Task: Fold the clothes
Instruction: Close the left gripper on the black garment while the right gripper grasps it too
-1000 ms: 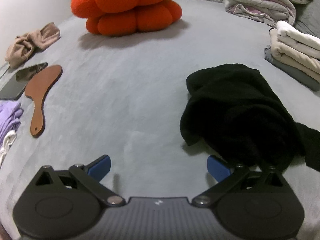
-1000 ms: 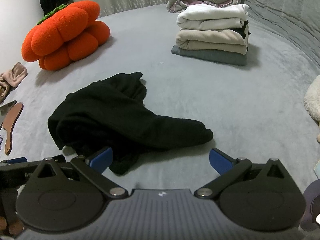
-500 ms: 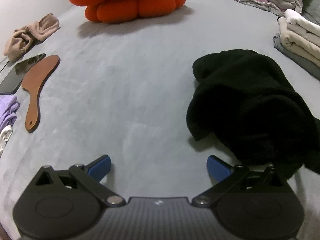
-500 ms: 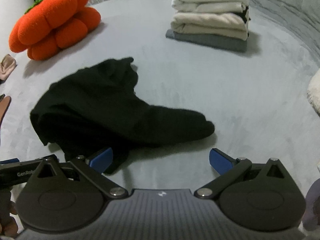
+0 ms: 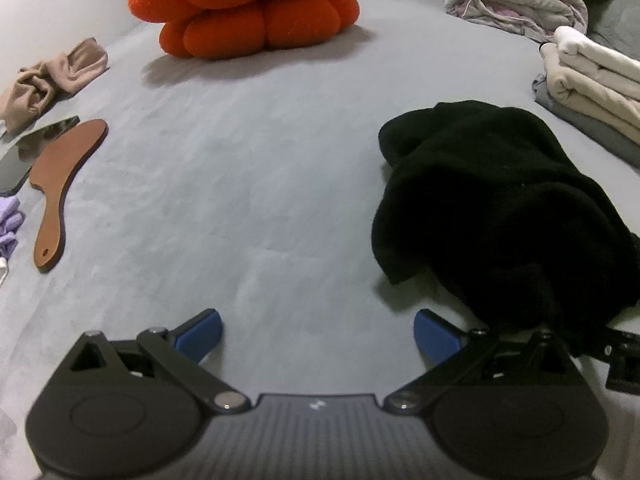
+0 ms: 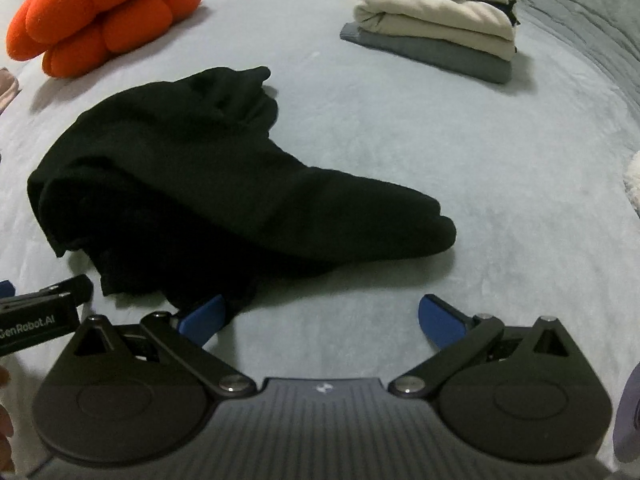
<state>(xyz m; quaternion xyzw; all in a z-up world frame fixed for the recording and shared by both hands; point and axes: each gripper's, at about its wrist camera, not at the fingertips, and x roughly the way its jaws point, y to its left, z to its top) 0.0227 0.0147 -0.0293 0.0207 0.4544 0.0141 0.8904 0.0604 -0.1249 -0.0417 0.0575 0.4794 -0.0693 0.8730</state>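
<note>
Black on grey, with orange above

We see a black garment point(image 6: 192, 176) on the grey bed point(image 6: 460, 168), an orange cushion point(image 6: 96, 12) upper left, cream and grey folded stack point(image 6: 436, 20) upper right, blue fingers point(image 6: 202, 317) below.

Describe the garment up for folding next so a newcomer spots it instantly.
On the grey bed cover, between the orange pumpkin cushion and the neat folded stack, lies a black garment. It is the only dark, crumpled, unfolded piece there.
</note>
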